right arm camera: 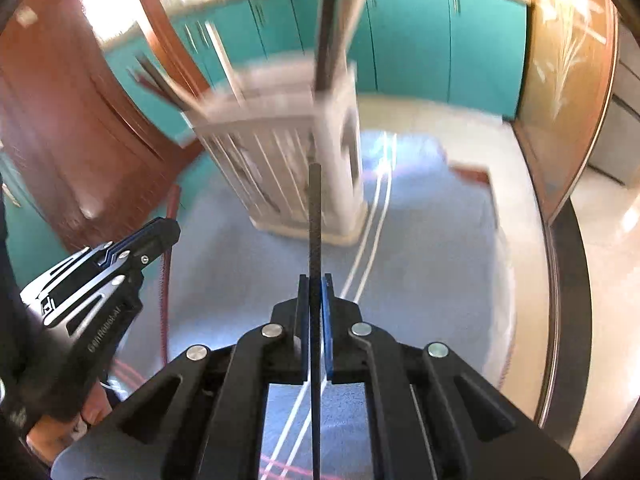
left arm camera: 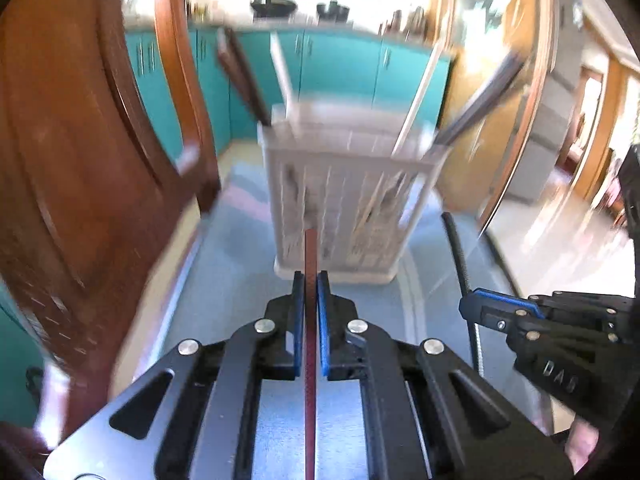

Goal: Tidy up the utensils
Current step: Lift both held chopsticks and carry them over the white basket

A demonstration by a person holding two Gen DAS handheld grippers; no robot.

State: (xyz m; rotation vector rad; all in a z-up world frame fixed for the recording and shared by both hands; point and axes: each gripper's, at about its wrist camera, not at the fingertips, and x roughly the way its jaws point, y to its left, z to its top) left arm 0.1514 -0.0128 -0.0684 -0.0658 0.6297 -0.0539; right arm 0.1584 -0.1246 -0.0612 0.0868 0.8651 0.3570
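A red-brown chopstick (left arm camera: 311,320) is clamped between the pads of the left hand-held gripper (left arm camera: 311,292), low in the centre of the left wrist view. A black chopstick (right arm camera: 315,264) is clamped likewise in the right hand-held gripper (right arm camera: 316,294), low in the centre of the right wrist view. The white slotted utensil holder (left arm camera: 340,200) is seen just beyond both tips, mid-frame, standing on the blue-grey surface (left arm camera: 224,280), with several sticks already leaning out of its top. Both views are blurred by motion. For a clean insertion, each stick would best be raised above the holder's rim, tipped point-down over an open compartment, and released only once it is well inside, so that the light holder is not knocked over.
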